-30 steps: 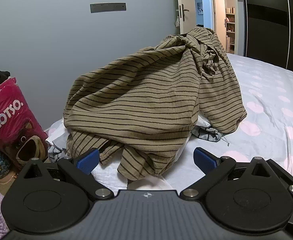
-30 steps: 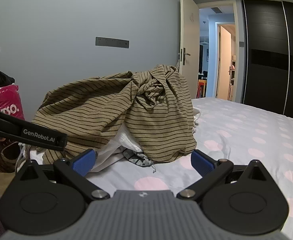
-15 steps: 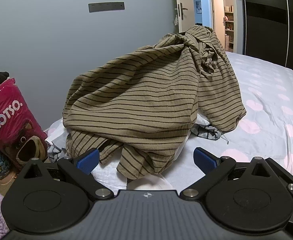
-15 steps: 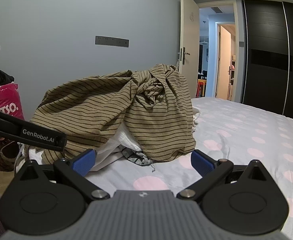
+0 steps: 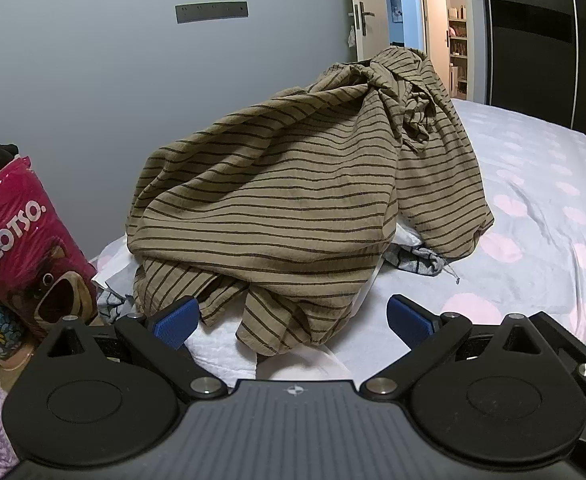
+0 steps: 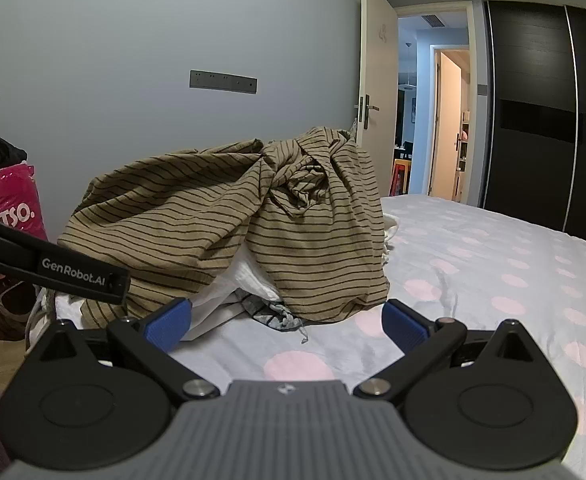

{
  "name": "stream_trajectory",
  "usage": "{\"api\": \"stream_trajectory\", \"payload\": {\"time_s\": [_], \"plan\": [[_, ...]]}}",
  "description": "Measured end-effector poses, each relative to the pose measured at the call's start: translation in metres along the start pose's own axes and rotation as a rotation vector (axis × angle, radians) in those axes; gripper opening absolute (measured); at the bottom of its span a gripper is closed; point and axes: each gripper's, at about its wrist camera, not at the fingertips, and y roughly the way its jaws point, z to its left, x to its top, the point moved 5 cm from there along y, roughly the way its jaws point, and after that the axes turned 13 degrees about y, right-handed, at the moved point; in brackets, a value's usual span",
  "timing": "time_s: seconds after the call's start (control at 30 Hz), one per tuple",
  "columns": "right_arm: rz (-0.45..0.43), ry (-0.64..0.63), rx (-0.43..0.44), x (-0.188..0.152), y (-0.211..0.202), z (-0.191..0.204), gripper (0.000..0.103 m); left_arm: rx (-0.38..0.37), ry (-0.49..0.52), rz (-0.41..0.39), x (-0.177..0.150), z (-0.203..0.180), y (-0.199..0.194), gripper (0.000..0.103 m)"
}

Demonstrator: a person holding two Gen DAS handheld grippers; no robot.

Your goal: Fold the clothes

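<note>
Your left gripper (image 5: 291, 316) hangs with its jaws spread wide and nothing between them; the striped shirt (image 5: 293, 208) is heaped on the bed (image 5: 541, 216) straight ahead, its lowest fold dipping between the blue fingertips (image 5: 175, 318). Your right gripper (image 6: 287, 320) is likewise spread and empty, the shirt just ahead and slightly left. A grey patterned garment (image 6: 273, 314), perhaps socks, peeks from under the heap. A pink Lotso bag (image 5: 21, 240) stands far left.

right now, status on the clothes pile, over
Left gripper open, empty. Right gripper open, empty. Striped shirt heaped on the bed, unfolded, untouched. White and grey clothes trapped under it.
</note>
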Motion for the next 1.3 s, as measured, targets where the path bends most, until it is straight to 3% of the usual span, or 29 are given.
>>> {"api": "stream_trajectory", "payload": {"time_s": [0.37, 0.53, 0.7, 0.77, 0.83, 0.97, 1.03, 1.2, 1.3], "plan": [[0.069, -0.038, 0.004, 0.016, 0.014, 0.004, 0.102, -0.045, 0.042, -0.003, 0.047, 0.041, 0.015, 0.099], [0.118, -0.015, 0.044, 0.029, 0.039, 0.008, 0.102, -0.098, 0.113, 0.01, 0.083, 0.067, 0.047, 0.099], [0.144, -0.113, 0.053, 0.032, 0.077, 0.023, 0.098, -0.17, 0.167, 0.038, 0.104, 0.081, 0.088, 0.097], [0.158, -0.172, 0.057, 0.029, 0.097, 0.029, 0.091, -0.199, 0.187, 0.05, 0.112, 0.087, 0.105, 0.088], [0.182, -0.224, 0.049, 0.025, 0.114, 0.034, 0.077, -0.229, 0.171, 0.085, 0.112, 0.089, 0.123, 0.073], [0.215, -0.213, 0.107, 0.029, 0.133, 0.039, 0.076, -0.307, 0.136, 0.131, 0.109, 0.088, 0.145, 0.035], [0.229, -0.181, 0.15, 0.036, 0.139, 0.042, 0.078, -0.33, 0.129, 0.115, 0.111, 0.089, 0.144, 0.024], [0.162, -0.199, 0.249, 0.063, 0.142, 0.063, 0.093, -0.437, 0.122, 0.059, 0.118, 0.091, 0.125, 0.011], [0.125, -0.277, 0.317, 0.075, 0.141, 0.084, 0.094, -0.539, 0.121, 0.017, 0.126, 0.086, 0.107, 0.008]]}}
